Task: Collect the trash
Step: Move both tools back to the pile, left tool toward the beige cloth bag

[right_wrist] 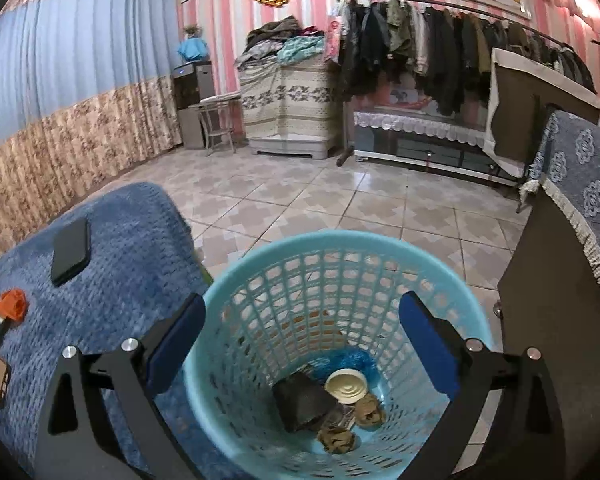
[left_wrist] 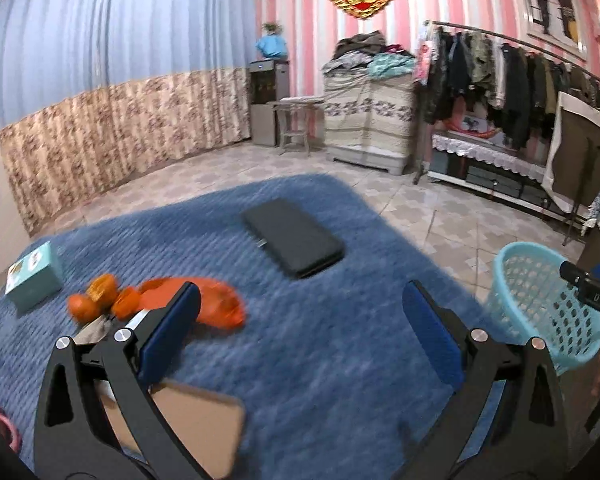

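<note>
A light blue plastic basket (right_wrist: 340, 248) stands on the floor beside the blue blanket (right_wrist: 112, 264). It holds a dark lump (right_wrist: 302, 402), a cream lid (right_wrist: 346, 387), blue plastic (right_wrist: 350, 360) and brown crumpled scraps (right_wrist: 370, 410). My right gripper (right_wrist: 300, 312) is open and empty above the basket's mouth. My left gripper (left_wrist: 300, 300) is open and empty over the blanket (left_wrist: 300, 360). An orange bag (left_wrist: 216, 304), oranges (left_wrist: 100, 296) and a crumpled wrapper (left_wrist: 94, 330) lie left of its left finger. The basket (left_wrist: 540, 300) shows at the right.
A black phone-like slab (left_wrist: 294, 236) and a teal box (left_wrist: 34, 276) lie on the blanket, with a brown cardboard piece (left_wrist: 196, 432) under my left finger. A dark cabinet (right_wrist: 556, 320) stands right of the basket. Tiled floor, a clothes rack (right_wrist: 460, 40) and curtains lie beyond.
</note>
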### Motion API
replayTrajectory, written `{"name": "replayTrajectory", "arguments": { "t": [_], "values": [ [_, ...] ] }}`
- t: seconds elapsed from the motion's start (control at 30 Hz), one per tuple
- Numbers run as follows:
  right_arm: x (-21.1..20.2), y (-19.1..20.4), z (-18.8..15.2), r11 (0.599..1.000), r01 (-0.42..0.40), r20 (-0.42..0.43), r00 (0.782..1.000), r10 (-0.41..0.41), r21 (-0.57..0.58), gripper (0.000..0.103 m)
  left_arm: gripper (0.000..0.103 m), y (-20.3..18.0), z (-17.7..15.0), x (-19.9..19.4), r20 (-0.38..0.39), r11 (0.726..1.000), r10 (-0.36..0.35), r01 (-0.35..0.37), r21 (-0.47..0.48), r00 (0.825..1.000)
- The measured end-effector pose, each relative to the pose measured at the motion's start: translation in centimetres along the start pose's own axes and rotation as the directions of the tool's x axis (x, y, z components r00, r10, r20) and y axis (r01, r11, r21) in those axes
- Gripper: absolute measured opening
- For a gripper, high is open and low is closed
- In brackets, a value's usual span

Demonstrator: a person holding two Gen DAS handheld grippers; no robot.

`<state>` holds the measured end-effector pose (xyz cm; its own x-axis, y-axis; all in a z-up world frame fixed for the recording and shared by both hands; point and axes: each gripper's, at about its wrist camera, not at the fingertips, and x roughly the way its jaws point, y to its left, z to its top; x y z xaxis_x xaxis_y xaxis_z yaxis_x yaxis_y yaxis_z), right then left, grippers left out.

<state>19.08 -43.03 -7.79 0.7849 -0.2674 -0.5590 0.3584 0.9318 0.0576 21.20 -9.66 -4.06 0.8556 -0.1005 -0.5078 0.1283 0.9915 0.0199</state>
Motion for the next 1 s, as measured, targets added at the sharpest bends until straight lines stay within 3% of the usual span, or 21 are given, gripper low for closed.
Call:
{"name": "replayTrajectory", "arguments": {
  "t": [0.2, 0.5, 0.7, 1.0],
  "values": [
    [0.0, 3.6, -1.2, 0.995, -0.018, -0.018, 1.0, 0.016, -0.103, 0.095, 0.098, 4.2, -2.0, -1.0, -0.029, 0.998, 0.061, -0.062, -0.031, 0.998],
    [-2.1, 8.4, -2.6, 0.982, -0.102, -0.018, 0.995, 0.1, -0.156, 0.095, 0.098, 10.9, -3.8, -2.7, -0.033, 0.985, 0.15, -0.152, -0.083, 0.988],
    [-3.3, 11.7, -3.3, 0.971, -0.186, -0.028, 0.983, 0.184, -0.148, 0.095, 0.098, 14.9, -5.0, -3.5, -0.043, 0.97, 0.201, -0.205, -0.129, 0.979],
    [-4.5, 16.4, -4.9, 0.939, -0.254, -0.054, 0.967, 0.248, -0.232, 0.095, 0.098, 18.8, -6.4, -4.7, -0.053, 0.953, 0.254, -0.259, -0.156, 0.966]
  ]
}}
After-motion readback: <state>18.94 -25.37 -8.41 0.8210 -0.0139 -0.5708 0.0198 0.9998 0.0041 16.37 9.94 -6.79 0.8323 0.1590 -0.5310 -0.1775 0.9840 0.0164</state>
